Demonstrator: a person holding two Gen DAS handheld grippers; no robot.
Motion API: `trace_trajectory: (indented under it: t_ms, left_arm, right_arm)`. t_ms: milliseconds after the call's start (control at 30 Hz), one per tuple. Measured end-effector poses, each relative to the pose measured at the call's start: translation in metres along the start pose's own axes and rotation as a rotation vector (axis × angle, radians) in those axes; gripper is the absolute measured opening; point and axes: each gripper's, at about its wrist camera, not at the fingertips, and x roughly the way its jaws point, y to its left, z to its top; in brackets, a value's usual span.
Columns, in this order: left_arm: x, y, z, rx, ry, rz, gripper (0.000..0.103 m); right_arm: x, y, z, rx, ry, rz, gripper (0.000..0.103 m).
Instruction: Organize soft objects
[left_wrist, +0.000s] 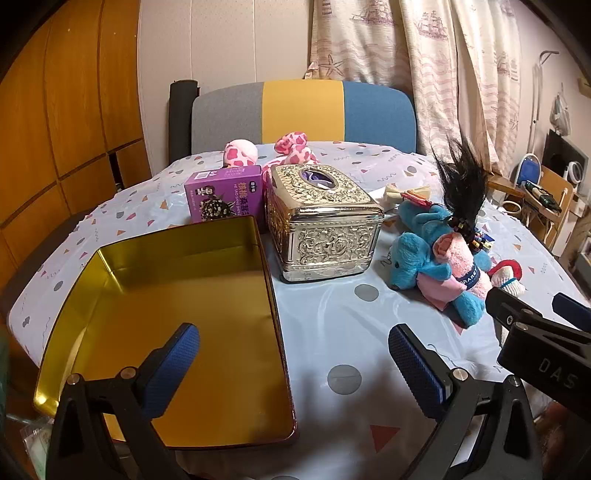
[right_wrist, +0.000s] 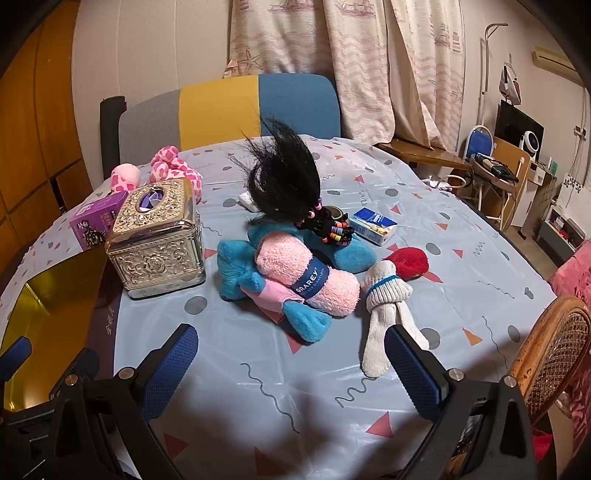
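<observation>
On the patterned tablecloth (right_wrist: 332, 387), nothing sorted yet: gold tin (left_wrist: 177, 325) bare, blue plush (right_wrist: 236, 269), pink towel roll (right_wrist: 306, 280) and white socks (right_wrist: 384, 314) heaped right of it, left gripper (left_wrist: 293, 365) and right gripper (right_wrist: 291, 369) both spread wide, unladen.

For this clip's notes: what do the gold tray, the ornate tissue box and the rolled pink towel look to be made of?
Gold tray: likely thin tin-plate metal, glossy gold finish; its walls mirror the inside.
Ornate tissue box: looks like embossed silver-toned metal or metallised plastic; raised scrollwork with bright glints.
Rolled pink towel: soft terry or fleece, matte and fuzzy, held by a navy paper-like band.
</observation>
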Motion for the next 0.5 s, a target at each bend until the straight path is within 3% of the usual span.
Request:
trace_trajectory:
  t_ms: [500]
  left_arm:
    - [0.0013,-0.0001,-0.0011,0.000,0.008,-0.002,0.103]
  right_arm:
    - [0.0016,-0.0020,-0.0006,0.003,0.001,0.000,0.103]
